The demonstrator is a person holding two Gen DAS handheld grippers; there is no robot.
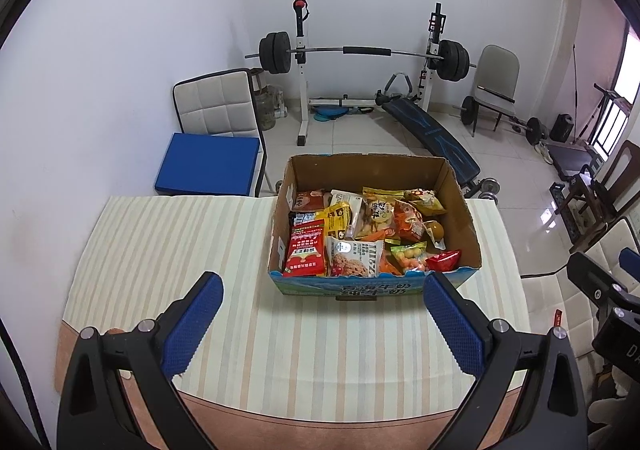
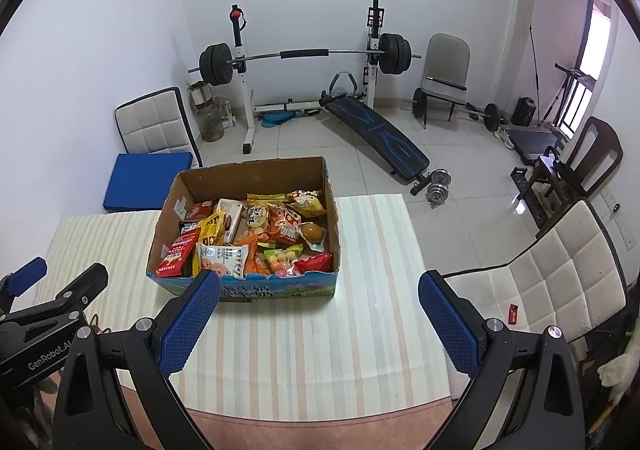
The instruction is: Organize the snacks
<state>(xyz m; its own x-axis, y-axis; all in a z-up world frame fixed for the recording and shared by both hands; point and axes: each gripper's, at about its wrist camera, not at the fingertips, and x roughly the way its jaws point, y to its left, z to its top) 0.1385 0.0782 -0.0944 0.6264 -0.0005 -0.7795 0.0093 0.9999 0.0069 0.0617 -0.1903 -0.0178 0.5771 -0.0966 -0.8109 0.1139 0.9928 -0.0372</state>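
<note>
Snacks (image 1: 360,234) fill the cardboard box (image 1: 466,217) in the left wrist view, a loose heap of red, yellow and orange packets with none that I can see lying out on the striped cloth (image 1: 160,250). That fits two readings: everything has been gathered into the box, or the box is full and its packets are due to be sorted out of it; the heap alone does not settle which. The left gripper (image 1: 323,292) hangs at six o'clock with its blue fingers (image 1: 194,326) spread wide and holding nothing. From it the box sits at about one o'clock, its near wall just past the fingertips. Open cloth runs from nine to eleven o'clock, plenty of room to set things down. The desk (image 1: 320,434) ends just under the gripper, and its far edge runs along just behind the box's back wall.

From the right wrist view, the right gripper (image 2: 319,290) is likewise spread apart and empty. The box lies at eleven o'clock, its near wall touching the line of the left fingertip. Bare cloth stretches from twelve to two o'clock, then the desk drops off towards a white padded chair (image 2: 540,282) at three o'clock. The left gripper shows at nine o'clock, close alongside, so the two could knock together if both reach in at once.
</note>
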